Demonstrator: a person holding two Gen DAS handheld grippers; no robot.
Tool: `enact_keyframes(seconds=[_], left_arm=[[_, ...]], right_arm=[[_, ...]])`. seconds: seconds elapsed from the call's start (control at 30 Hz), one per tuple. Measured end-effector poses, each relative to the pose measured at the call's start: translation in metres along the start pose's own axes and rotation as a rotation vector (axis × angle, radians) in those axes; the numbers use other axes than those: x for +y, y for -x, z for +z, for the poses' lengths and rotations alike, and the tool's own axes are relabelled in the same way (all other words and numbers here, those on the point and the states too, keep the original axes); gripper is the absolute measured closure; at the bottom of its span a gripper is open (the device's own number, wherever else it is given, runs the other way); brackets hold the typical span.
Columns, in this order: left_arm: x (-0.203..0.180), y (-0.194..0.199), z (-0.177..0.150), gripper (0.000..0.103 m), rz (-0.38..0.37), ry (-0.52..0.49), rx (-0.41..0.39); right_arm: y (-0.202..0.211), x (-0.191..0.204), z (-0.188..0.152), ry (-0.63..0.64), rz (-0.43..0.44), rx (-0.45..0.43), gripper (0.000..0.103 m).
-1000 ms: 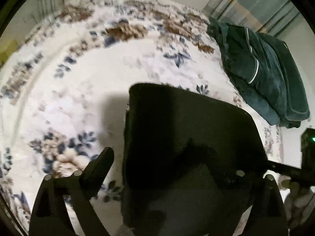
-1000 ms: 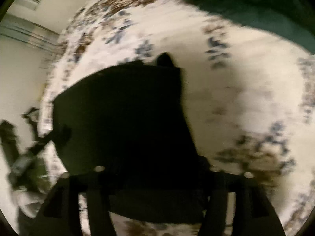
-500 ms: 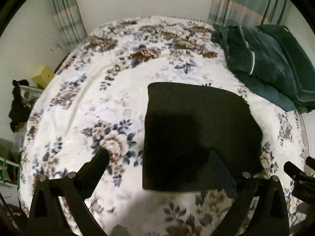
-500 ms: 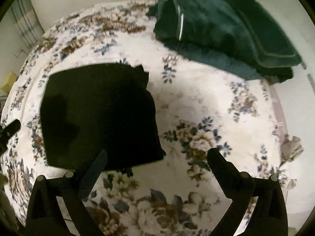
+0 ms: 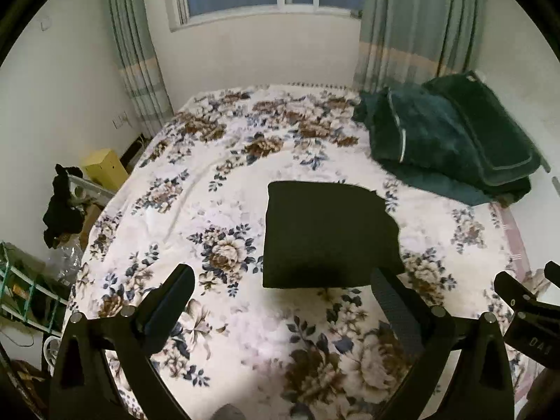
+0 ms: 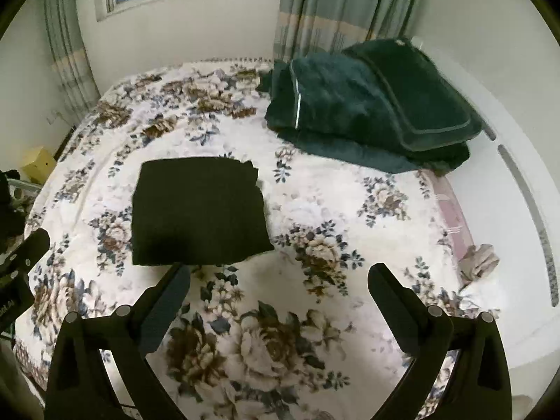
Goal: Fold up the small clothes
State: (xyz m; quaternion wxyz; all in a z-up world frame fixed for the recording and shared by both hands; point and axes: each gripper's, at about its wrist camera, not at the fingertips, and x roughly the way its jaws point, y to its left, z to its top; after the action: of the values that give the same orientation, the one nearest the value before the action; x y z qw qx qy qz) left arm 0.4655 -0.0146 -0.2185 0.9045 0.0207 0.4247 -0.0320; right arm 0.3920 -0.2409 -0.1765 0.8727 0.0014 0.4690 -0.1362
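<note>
A black garment point(image 5: 329, 234) lies folded into a flat rectangle on the floral bedspread point(image 5: 224, 318); it also shows in the right wrist view point(image 6: 197, 210). My left gripper point(image 5: 283, 280) is open and empty, raised above the bed on the near side of the garment. My right gripper point(image 6: 278, 278) is open and empty, raised above the bed near the garment's near right corner. The right gripper's side shows at the right edge of the left wrist view point(image 5: 525, 308). Neither gripper touches the cloth.
A pile of dark green blankets point(image 5: 451, 140) lies at the bed's far right, also in the right wrist view point(image 6: 367, 105). A yellow box point(image 5: 103, 168) and a rack with black cloth point(image 5: 61, 206) stand left of the bed. A window and curtains point(image 5: 413, 24) are behind.
Both grippers let go of the black garment and pulled back and up from it. The garment now lies folded flat on the bed and the whole room has come into view.
</note>
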Motion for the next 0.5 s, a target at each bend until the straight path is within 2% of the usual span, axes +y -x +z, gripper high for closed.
enact_keyframes(seconds=[0.33, 0.5], left_arm=[[-0.002, 0.119, -0.010, 0.000, -0.020, 0.031, -0.111], [-0.008, 0.157, -0.014, 0.000, -0.020, 0.025, -0.161]], right_arm=[[0.158, -0.033, -0.024, 0.002, 0.012, -0.181, 0.000], [0.215, -0.048, -0.030, -0.001, 0.033, -0.250, 0.000]])
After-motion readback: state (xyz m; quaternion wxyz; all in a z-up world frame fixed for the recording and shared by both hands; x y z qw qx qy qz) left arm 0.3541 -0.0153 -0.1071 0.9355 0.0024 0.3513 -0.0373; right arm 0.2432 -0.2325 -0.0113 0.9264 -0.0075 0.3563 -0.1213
